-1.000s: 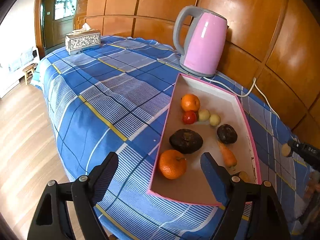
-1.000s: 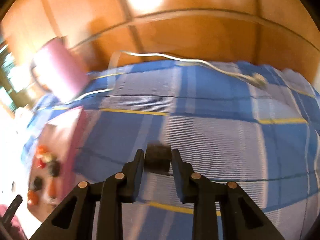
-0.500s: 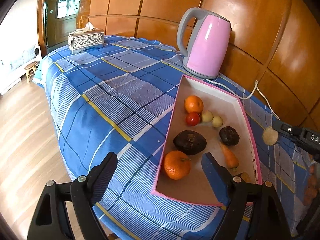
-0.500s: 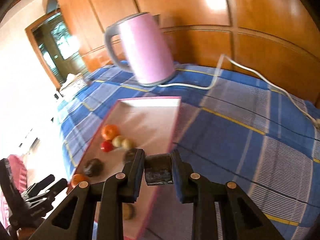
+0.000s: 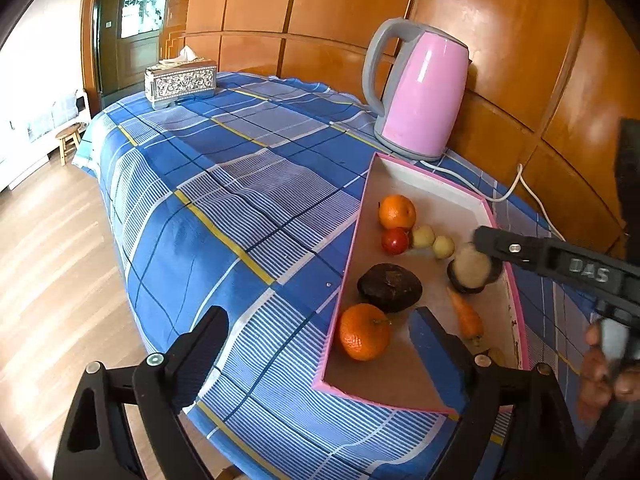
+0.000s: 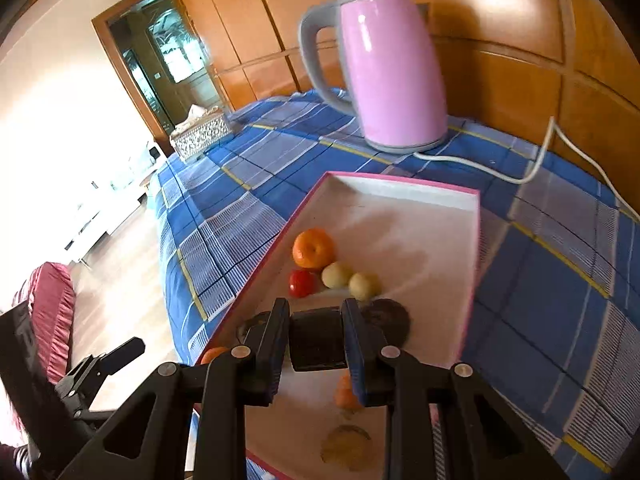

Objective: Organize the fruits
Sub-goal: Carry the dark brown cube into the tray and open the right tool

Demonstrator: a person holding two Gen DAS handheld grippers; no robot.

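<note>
A pink-rimmed tray (image 5: 360, 208) (image 6: 400, 184) lies on the blue plaid tablecloth. It holds two oranges (image 5: 364, 332) (image 5: 397, 212), a red tomato (image 5: 395, 241), two small pale fruits (image 5: 423, 236), two dark fruits (image 5: 390, 287) (image 6: 390, 316) and a carrot (image 5: 466, 318). My right gripper (image 6: 318, 344) is shut on a dark fruit piece with a pale cut face (image 5: 472, 266) (image 6: 318, 344), held above the tray's right side. My left gripper (image 5: 316, 340) is open and empty at the tray's near end.
A pink kettle (image 5: 420, 92) (image 6: 388, 68) with a white cord (image 6: 520, 176) stands behind the tray by the wood-panelled wall. A silver tissue box (image 5: 180, 82) sits at the table's far end. The table's left edge drops to a wooden floor (image 5: 48, 260).
My right gripper has swung left with the dark piece, from over the bare cloth to above the tray. My left gripper has stayed almost still and open.
</note>
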